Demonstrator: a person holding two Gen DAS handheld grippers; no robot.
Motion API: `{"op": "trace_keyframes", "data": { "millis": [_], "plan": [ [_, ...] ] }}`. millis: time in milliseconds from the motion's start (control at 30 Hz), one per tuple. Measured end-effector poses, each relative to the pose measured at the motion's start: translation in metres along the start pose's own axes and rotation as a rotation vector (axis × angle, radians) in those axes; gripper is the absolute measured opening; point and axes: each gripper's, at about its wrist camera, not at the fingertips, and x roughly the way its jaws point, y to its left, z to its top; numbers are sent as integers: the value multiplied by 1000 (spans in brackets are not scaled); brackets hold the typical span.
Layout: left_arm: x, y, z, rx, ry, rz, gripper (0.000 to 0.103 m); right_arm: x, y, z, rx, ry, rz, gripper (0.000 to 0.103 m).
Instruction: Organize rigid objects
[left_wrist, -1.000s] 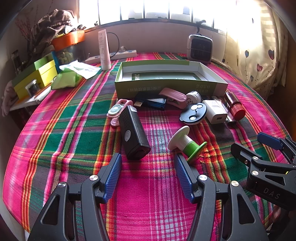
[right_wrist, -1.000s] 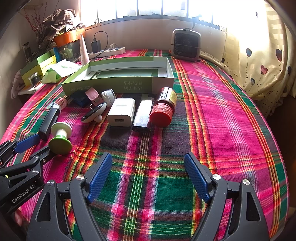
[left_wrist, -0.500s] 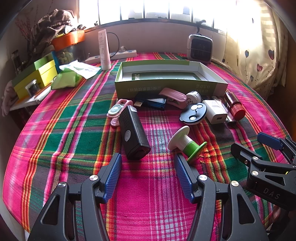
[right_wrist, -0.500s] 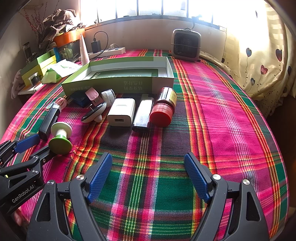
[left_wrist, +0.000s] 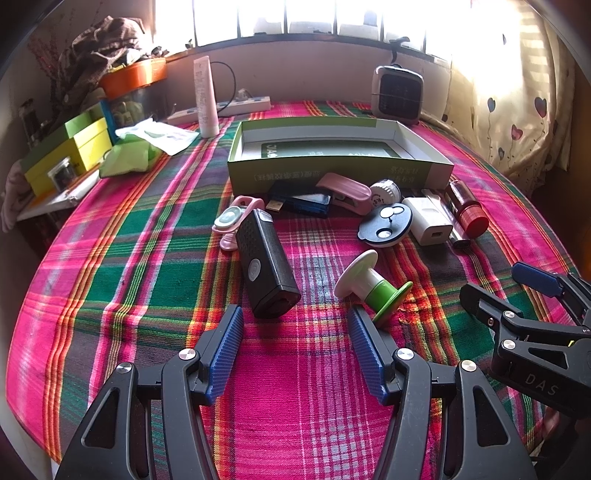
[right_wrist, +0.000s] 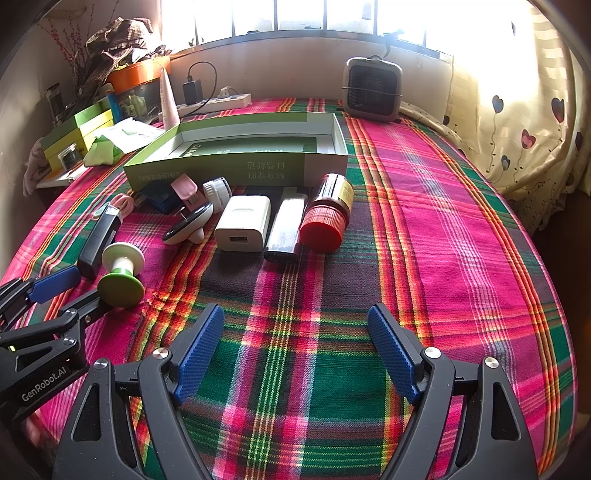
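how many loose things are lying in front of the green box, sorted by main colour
black or dark: 3, black device, round dark case, blue drive
white: 3, charger, spool, round cap
pink: 2, clip, strap
red: 1, bottle
silver: 1, lighter
total: 10

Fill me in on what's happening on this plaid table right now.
A person holds two grippers above the tablecloth, and nothing is being handled yet. The left gripper is open, pointing at the black rectangular device and the white-and-green spool. The right gripper is open over bare cloth, short of the white charger, silver lighter and red-capped bottle. The green box behind them holds none of these loose things.
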Motion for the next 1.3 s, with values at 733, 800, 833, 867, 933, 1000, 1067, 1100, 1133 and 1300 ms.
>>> {"op": "trace_keyframes", "data": {
  "millis": [733, 800, 833, 867, 933, 1000, 1067, 1100, 1133, 1300],
  "plan": [
    [-4, 35, 20, -73, 25, -152, 58, -4, -45, 34, 127, -38, 27, 80],
    [-1, 35, 24, -80, 29, -165, 58, 1, -48, 40, 130, -29, 30, 80],
    [1, 34, 26, -82, 30, -168, 58, 3, -49, 42, 135, -29, 33, 80],
    [2, 35, 27, -84, 31, -167, 58, 4, -50, 44, 139, -32, 39, 80],
    [5, 36, 30, -89, 33, -160, 58, 6, -50, 47, 137, -31, 41, 80],
    [9, 38, 33, -95, 43, -142, 58, 10, -50, 50, 127, -25, 38, 80],
    [13, 40, 34, -100, 51, -129, 58, 14, -49, 53, 124, -18, 42, 80],
    [15, 42, 35, -107, 55, -128, 58, 16, -50, 54, 122, -15, 44, 80],
    [17, 43, 36, -112, 59, -131, 58, 18, -50, 55, 121, -10, 44, 80],
    [26, 44, 39, -113, 75, -120, 58, 26, -52, 59, 128, 9, 43, 80]
  ]
}}
